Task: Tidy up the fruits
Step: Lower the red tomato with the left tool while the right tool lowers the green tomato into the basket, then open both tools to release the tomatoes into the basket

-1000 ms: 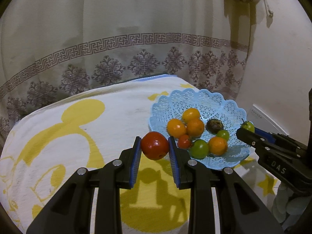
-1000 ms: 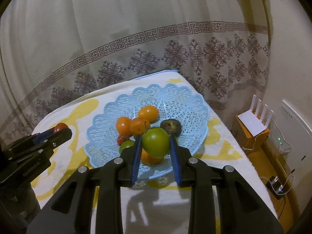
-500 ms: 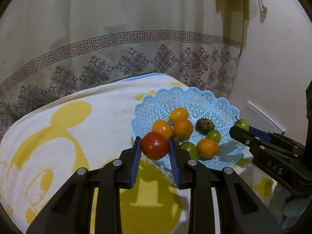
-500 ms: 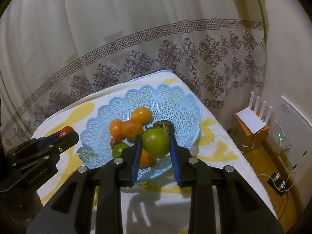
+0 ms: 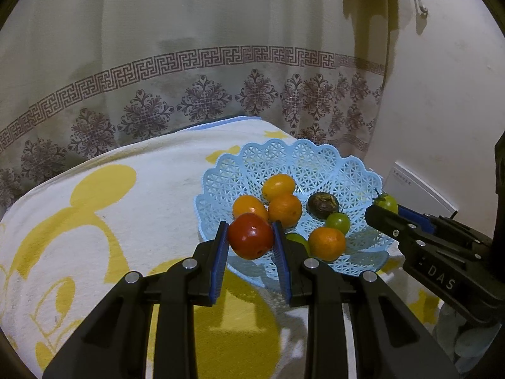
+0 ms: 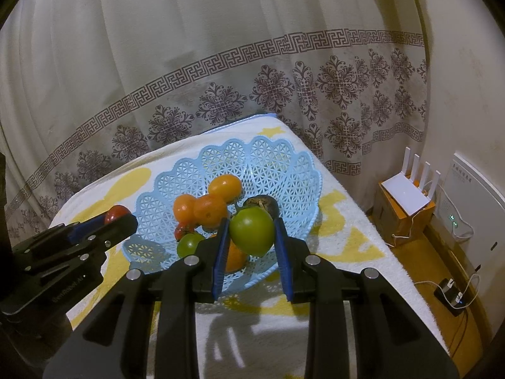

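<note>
The left tool reaches forward and slightly down over the towel-covered bench, its black arms spread in a V and its blue-lined fingers clamped on either side of a red fruit. That fruit is held in the air just over the near left rim of the blue lattice basket. In the right wrist view the same tool comes in from the left edge, level with the basket's rim, with the red fruit peeping out at its tip; faint lettering runs along its body but is too blurred to read.

Inside the basket lie three orange fruits clustered at the centre left, a dark wrinkled fruit to their right, a small green fruit below it and another orange fruit at the near side.

The right tool points forward over the basket's near rim, angled down, its blue-padded fingers closed on a green fruit held above the fruit pile. Seen from the left wrist view it enters from the right edge, tip over the basket's right rim, and its black body carries white letters reading "DAS".

On the floor at far right sit a white router on a brown box and a white panel with small printing that cannot be read.
</note>
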Action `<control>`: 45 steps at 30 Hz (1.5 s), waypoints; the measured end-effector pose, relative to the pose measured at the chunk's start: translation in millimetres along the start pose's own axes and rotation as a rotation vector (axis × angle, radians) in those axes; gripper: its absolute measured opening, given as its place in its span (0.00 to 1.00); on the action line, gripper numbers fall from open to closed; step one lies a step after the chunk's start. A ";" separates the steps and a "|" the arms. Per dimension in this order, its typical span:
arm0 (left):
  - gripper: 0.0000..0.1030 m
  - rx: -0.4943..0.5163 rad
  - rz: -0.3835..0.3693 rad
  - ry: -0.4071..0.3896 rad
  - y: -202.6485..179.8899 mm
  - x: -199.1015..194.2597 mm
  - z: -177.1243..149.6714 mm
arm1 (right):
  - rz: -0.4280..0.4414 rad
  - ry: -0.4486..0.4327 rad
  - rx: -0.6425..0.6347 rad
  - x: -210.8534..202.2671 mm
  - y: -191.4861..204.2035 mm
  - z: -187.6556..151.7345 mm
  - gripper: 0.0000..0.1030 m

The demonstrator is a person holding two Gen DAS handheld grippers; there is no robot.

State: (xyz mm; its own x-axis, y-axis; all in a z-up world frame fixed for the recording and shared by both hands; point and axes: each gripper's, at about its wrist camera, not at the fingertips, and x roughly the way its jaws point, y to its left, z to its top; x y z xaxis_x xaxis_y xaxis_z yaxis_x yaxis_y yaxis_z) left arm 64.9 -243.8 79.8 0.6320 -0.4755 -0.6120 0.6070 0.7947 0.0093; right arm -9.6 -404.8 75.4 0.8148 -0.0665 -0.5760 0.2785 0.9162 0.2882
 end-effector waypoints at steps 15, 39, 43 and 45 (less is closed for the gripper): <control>0.56 -0.028 -0.014 -0.026 2.6 2.8 2.6 | -0.025 -0.044 0.041 -6.7 -8.8 2.5 0.43; 0.82 -0.087 0.090 -0.019 38.4 -15.1 -12.3 | -0.049 -0.056 0.074 -13.5 -11.2 -1.5 0.50; 0.86 -0.070 0.099 -0.028 35.6 -22.1 -15.5 | -0.053 -0.066 0.080 -19.9 -11.6 -2.0 0.54; 0.86 -0.062 0.104 -0.031 34.0 -24.7 -16.9 | -0.054 -0.068 0.081 -22.6 -10.9 -2.4 0.62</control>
State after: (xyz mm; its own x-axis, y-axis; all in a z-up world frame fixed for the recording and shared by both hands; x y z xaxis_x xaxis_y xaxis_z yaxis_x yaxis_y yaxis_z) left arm 61.9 -198.7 81.9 0.7051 -0.3997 -0.5857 0.5068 0.8618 0.0220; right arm -32.3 -412.3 83.4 0.8290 -0.1443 -0.5403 0.3611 0.8759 0.3201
